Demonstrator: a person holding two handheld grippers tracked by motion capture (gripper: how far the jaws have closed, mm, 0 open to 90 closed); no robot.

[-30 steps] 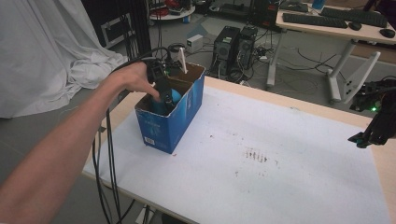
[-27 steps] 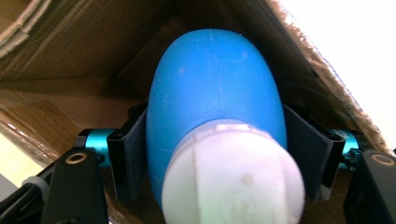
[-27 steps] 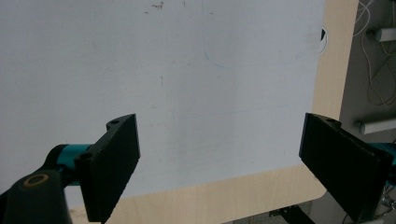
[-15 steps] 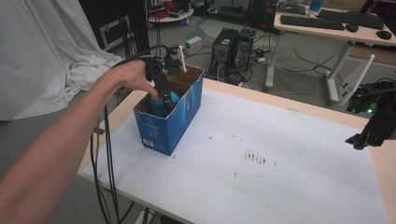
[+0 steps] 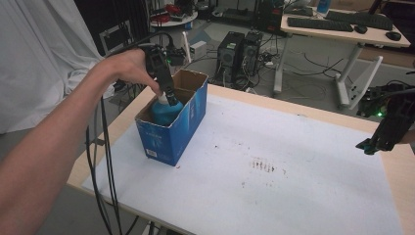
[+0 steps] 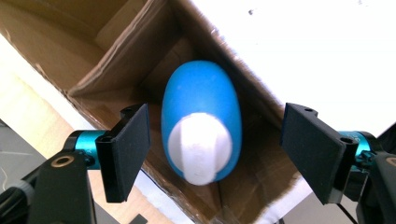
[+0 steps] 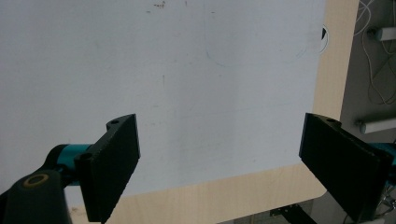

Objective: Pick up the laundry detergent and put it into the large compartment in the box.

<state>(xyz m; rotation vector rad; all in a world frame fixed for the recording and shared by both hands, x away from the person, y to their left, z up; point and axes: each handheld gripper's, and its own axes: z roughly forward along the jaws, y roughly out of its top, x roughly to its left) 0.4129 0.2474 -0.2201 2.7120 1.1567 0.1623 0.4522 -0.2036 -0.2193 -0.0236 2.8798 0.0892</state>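
A wooden table (image 5: 318, 105) covered by a white sheet (image 5: 274, 161) spans the high view, the sheet bearing a patch of dark specks near its middle. Toward 10 o'clock on that sheet stands an open blue cardboard box (image 5: 171, 129), flaps up, brown inside. In it stands a blue bottle (image 5: 164, 110) with a white cap (image 6: 200, 147), upright and close against one inner wall of the box. The person's left hand (image 5: 129, 68) holds the left gripper (image 5: 169, 95) pointed down into the box mouth; in the left gripper view its jaws stand wide apart on either side of the bottle's top, touching nothing. At 3 o'clock, over the table's edge, the right gripper (image 5: 374, 144) hangs with its jaws spread wide and nothing between them, above bare sheet and the wooden rim.
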